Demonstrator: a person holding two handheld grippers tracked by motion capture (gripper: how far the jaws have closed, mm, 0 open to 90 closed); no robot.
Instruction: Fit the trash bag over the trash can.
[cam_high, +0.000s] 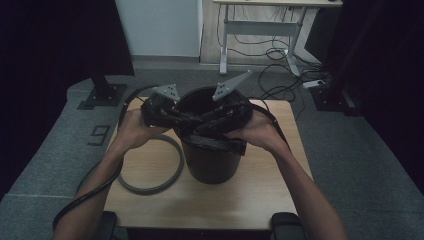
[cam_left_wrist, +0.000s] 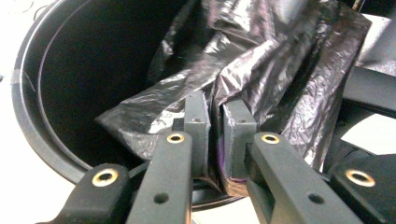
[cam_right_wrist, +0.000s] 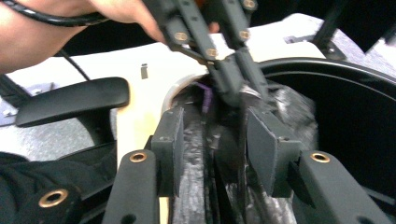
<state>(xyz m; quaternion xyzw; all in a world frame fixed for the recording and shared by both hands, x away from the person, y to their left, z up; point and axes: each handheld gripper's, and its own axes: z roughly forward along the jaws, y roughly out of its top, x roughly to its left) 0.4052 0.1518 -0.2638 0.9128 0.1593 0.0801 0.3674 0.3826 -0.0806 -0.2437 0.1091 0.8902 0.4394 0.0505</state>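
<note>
Worktop (cam_high: 150, 210) carries a black bin (cam_high: 210, 167) near its middle, grey ring (cam_high: 150, 172) lying flat just left of it. Bin bag (cam_left_wrist: 261, 70) is bunched over the bin's near rim. L gripper (cam_left_wrist: 215, 126) pinches a fold of it, jaws narrow. R gripper (cam_right_wrist: 212, 140) stands part-open around the film, not gripping. Risks: thin film tears at the L pinch, or the bag slips down inside; a hard tug could tip the bin.

The bin (cam_high: 210, 160) was black, and the plastic bag (cam_left_wrist: 261, 70) at its mouth was glossy black with grey, crinkled highlights. A grey ring (cam_high: 150, 187) lay on the pale wooden table (cam_high: 250, 200). Both grippers had black jaws with brass-coloured rivets. The floor (cam_high: 45, 165) was dark grey carpet, marked with a darker "9" (cam_high: 99, 135).
</note>
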